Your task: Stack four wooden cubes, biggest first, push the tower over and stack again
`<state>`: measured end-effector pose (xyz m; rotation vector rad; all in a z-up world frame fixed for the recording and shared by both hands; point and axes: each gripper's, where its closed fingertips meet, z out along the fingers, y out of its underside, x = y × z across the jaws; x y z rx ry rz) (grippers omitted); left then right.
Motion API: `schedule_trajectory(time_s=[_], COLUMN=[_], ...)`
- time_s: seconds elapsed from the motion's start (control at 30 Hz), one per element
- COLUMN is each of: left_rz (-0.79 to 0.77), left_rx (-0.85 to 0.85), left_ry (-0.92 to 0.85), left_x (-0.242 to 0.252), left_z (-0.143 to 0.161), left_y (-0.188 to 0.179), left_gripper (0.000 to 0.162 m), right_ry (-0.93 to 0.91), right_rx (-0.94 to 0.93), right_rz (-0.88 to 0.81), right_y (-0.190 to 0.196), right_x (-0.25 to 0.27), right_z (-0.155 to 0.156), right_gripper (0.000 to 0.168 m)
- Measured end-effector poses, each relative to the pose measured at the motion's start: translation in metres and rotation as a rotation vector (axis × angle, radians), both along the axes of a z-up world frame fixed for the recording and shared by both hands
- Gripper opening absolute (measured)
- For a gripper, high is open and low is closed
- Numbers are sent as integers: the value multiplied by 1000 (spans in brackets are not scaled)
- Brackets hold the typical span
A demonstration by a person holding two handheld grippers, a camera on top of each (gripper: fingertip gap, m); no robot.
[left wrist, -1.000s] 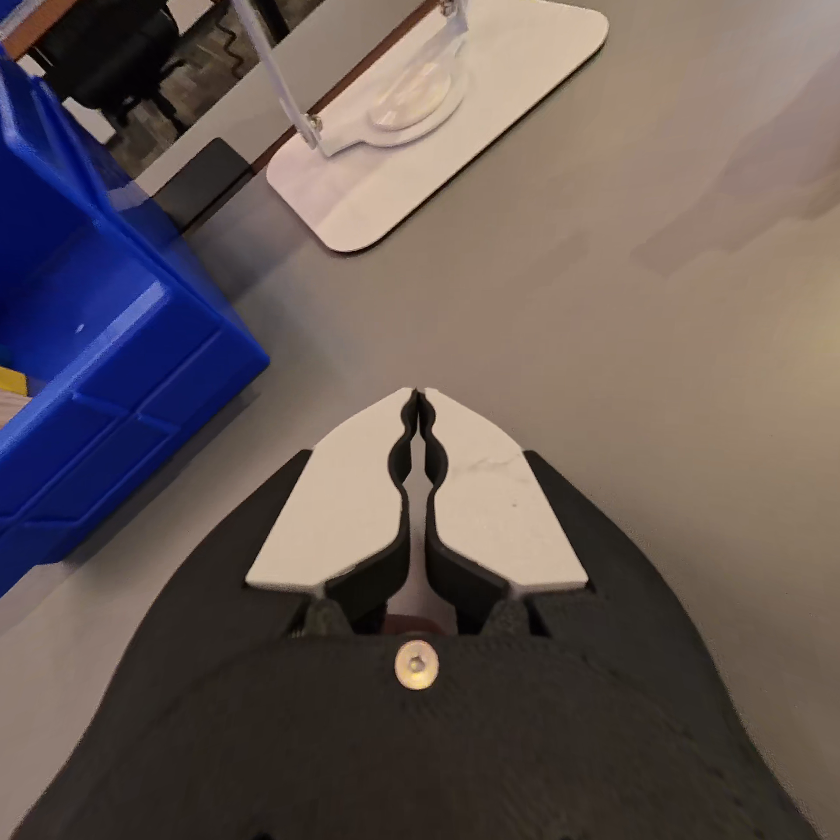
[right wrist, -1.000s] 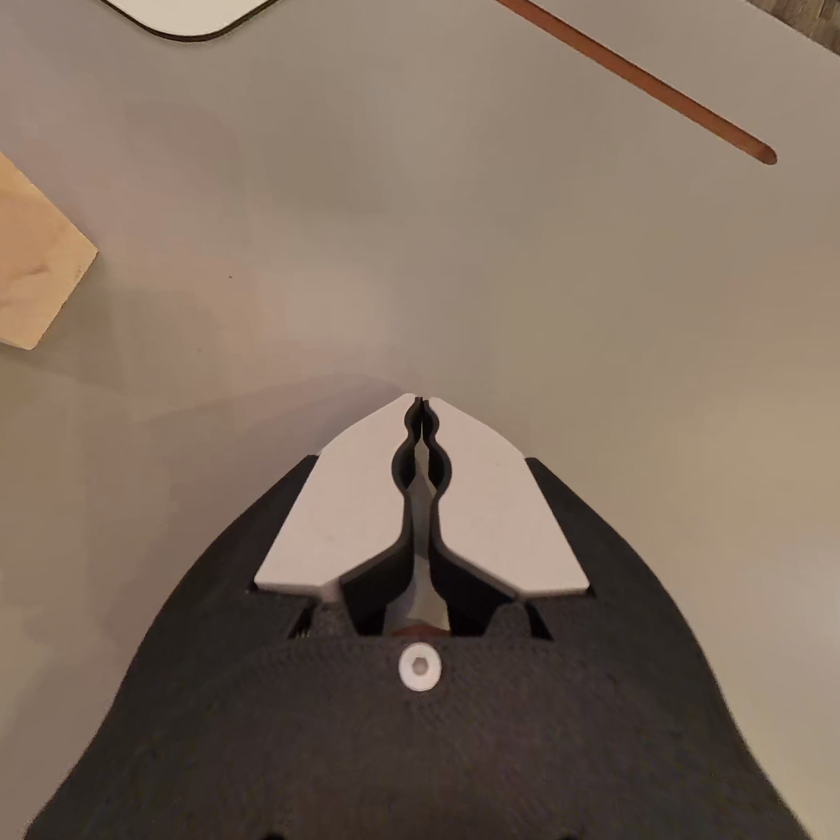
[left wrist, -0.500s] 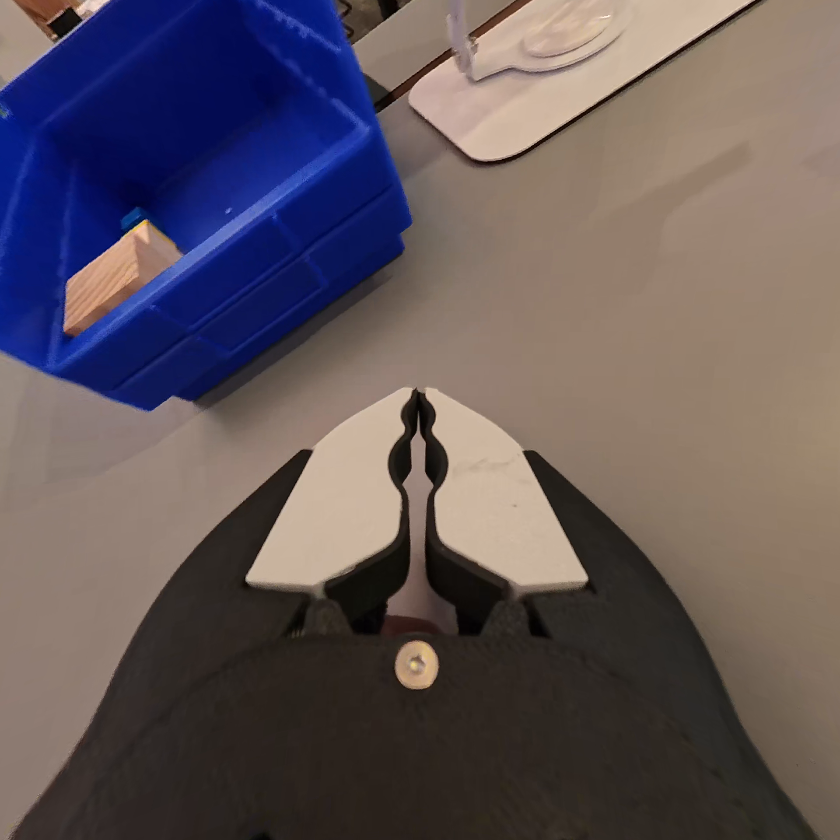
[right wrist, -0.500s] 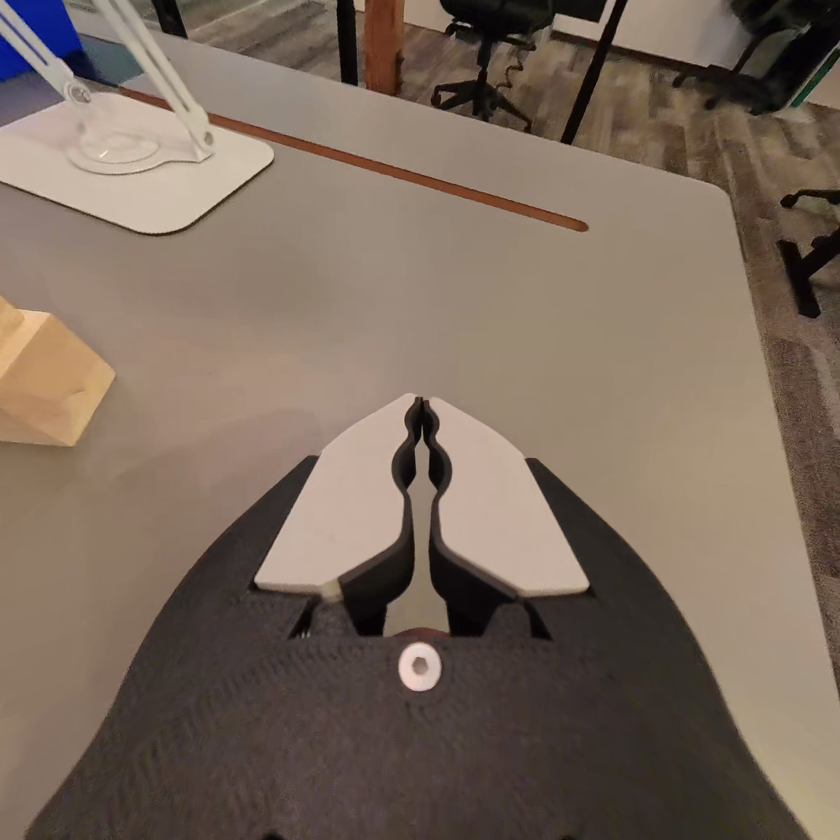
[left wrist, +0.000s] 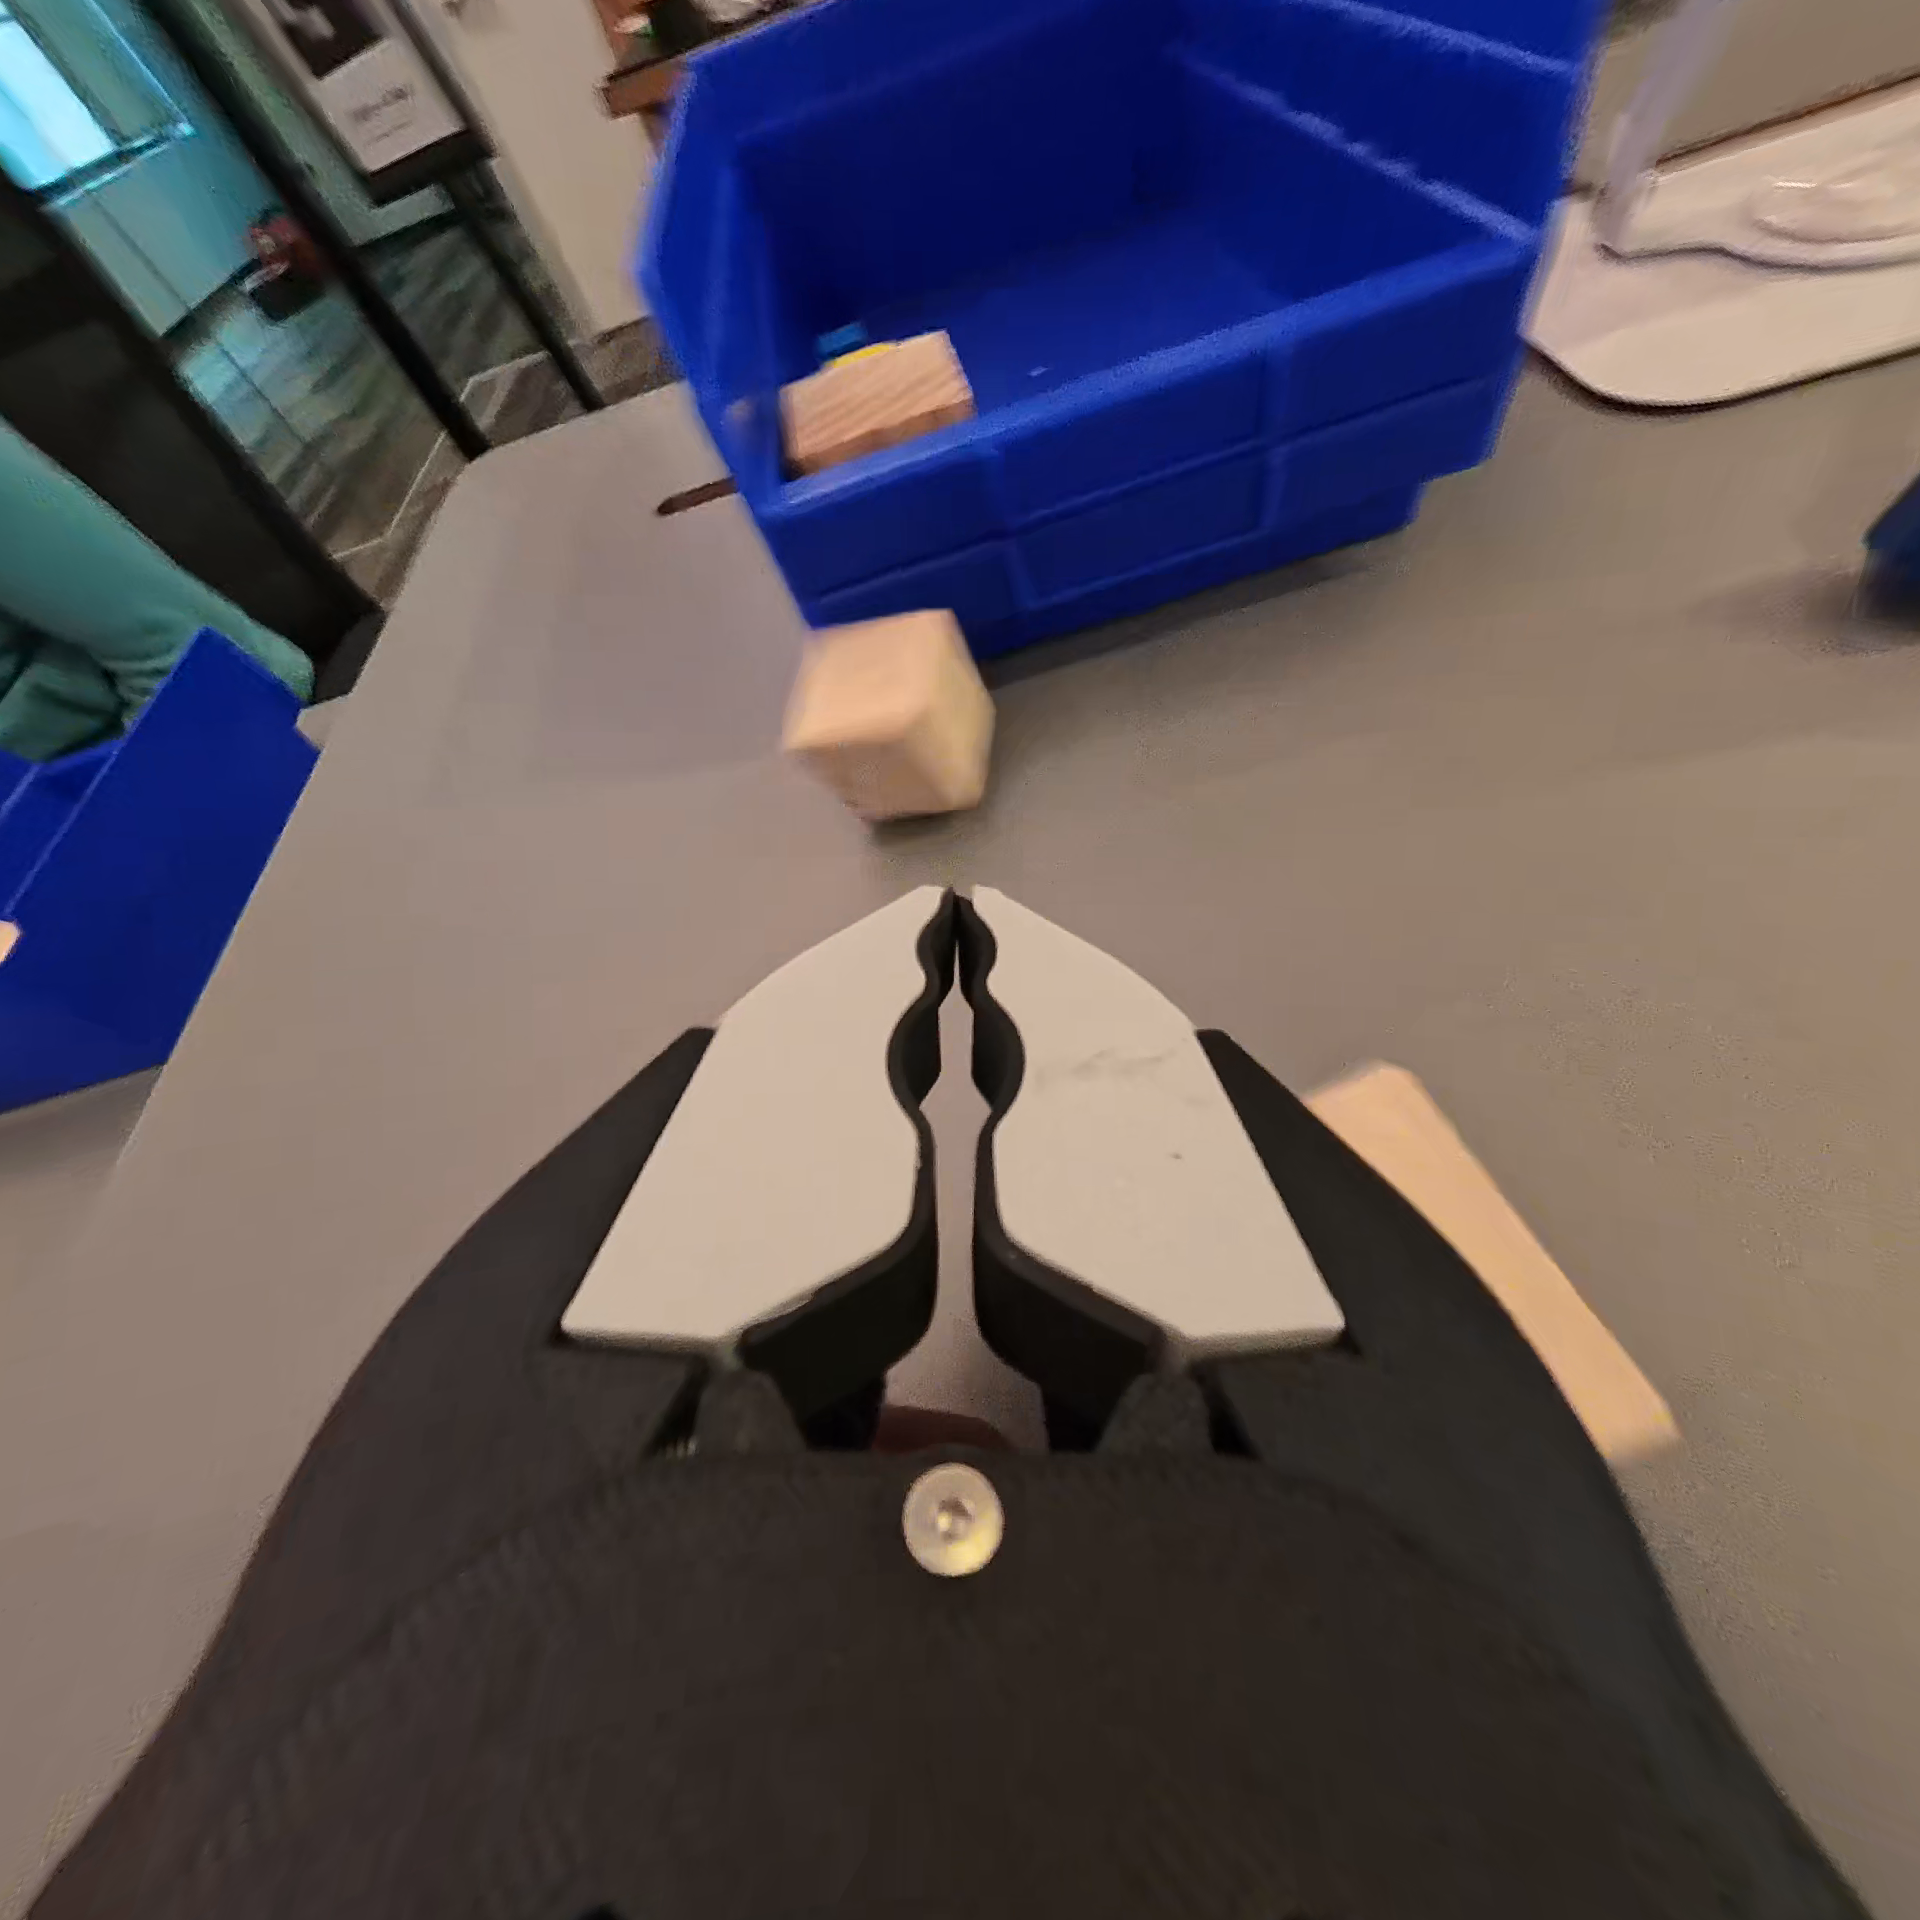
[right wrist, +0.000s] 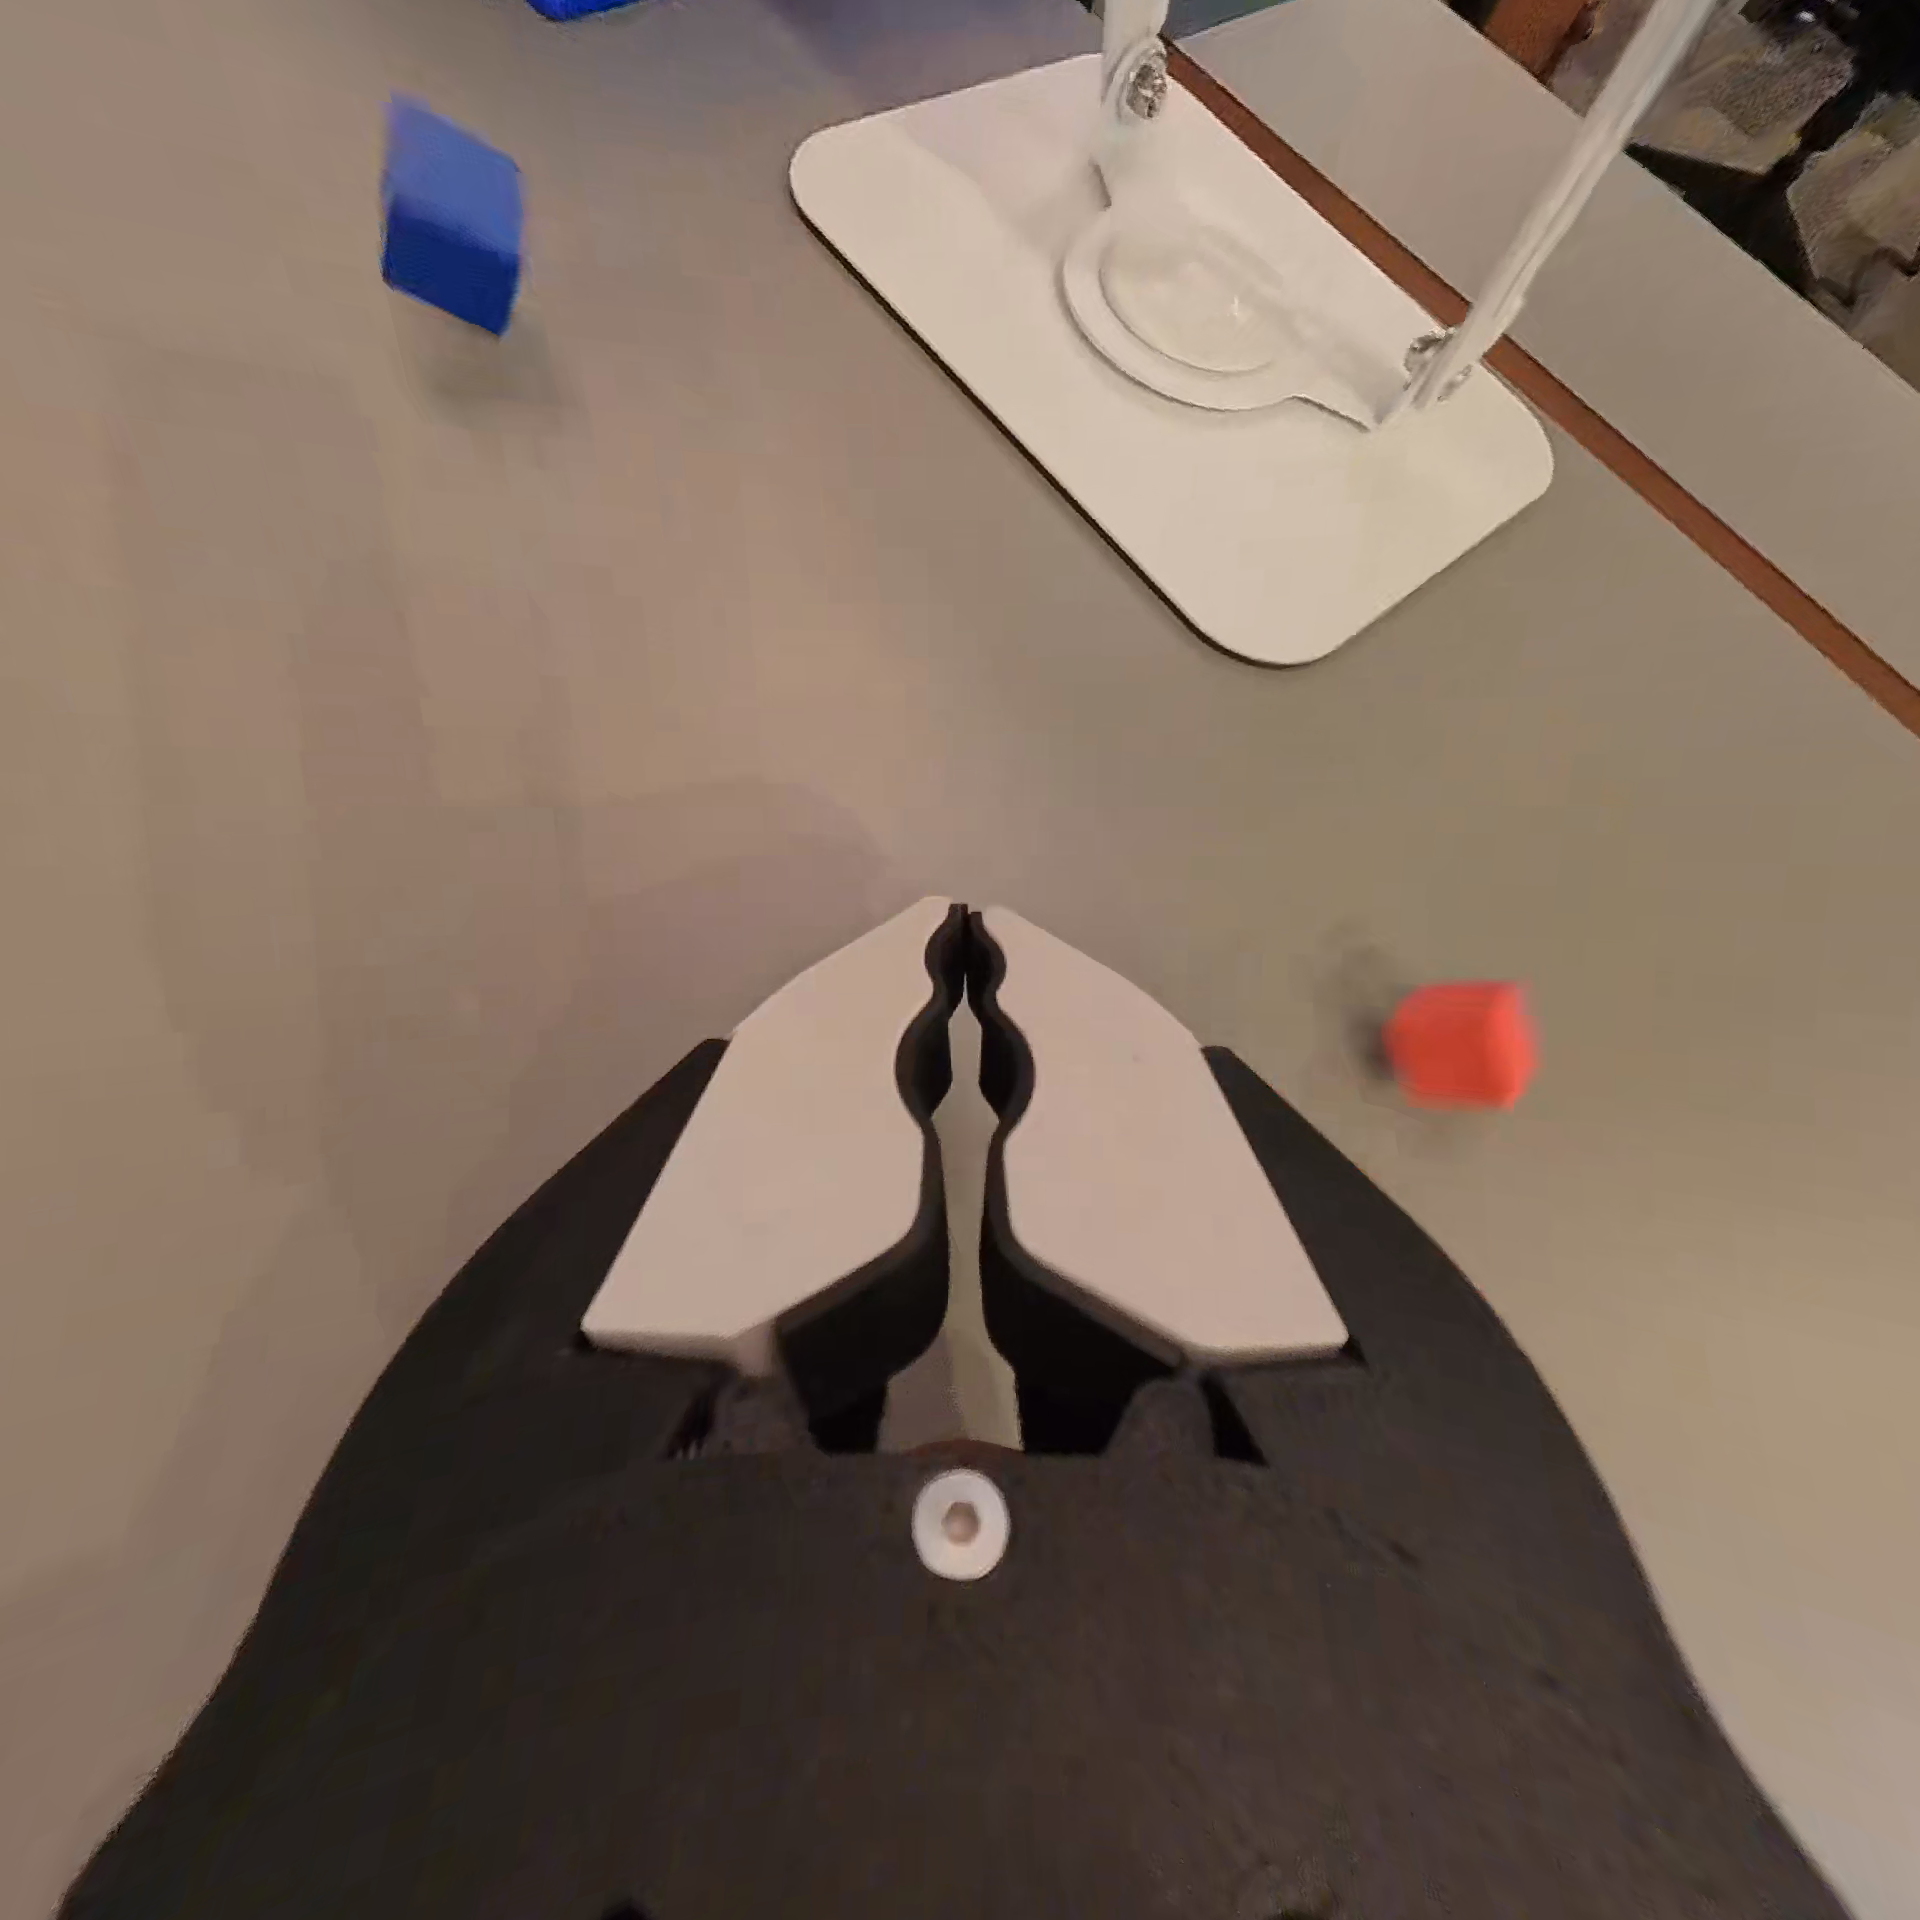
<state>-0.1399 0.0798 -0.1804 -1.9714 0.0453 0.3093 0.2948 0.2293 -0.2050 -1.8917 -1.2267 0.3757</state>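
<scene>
Fingers [left wrist: 831, 1122] of both grippers closed, empty (cubes [left wrist: 891, 717] untouched).

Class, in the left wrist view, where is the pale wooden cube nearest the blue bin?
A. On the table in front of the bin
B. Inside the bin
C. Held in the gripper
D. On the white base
A: the pale wooden cube rests on the grey table, just outside the blue bin; the left gripper is shut and empty.
</scene>
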Motion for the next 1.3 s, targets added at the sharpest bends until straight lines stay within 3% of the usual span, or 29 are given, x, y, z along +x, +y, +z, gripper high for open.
schedule_trajectory(time_s=[0.33, 0.6, 1.0, 1.13, 1.23, 1.3], left_rz=[-27, -6, 39, 143, 272, 364], left_rx=[160, 70, 140, 185, 204, 154], left_ry=[-110, 88, 41, 108, 145, 129], left_x=[-10, 4, 2, -49, -130, -196], left_z=[20, 8, 18, 47, 67, 59], left_y=[-8, -3, -7, -43, -97, -136], left_gripper=[0, 0, 0, 17, 24, 35], right_ry=[104, 127, 82, 84, 104, 94], right_rx=[24, 15, 95, 128, 137, 140], right_rz=[88, 115, 184, 204, 211, 222], right_y=[-11, -12, -22, -24, -26, -29], right_x=[24, 29, 22, 20, 16, 11], right_z=[24, 25, 20, 20, 23, 20], right_gripper=[0, 0, 0, 0, 0, 0])
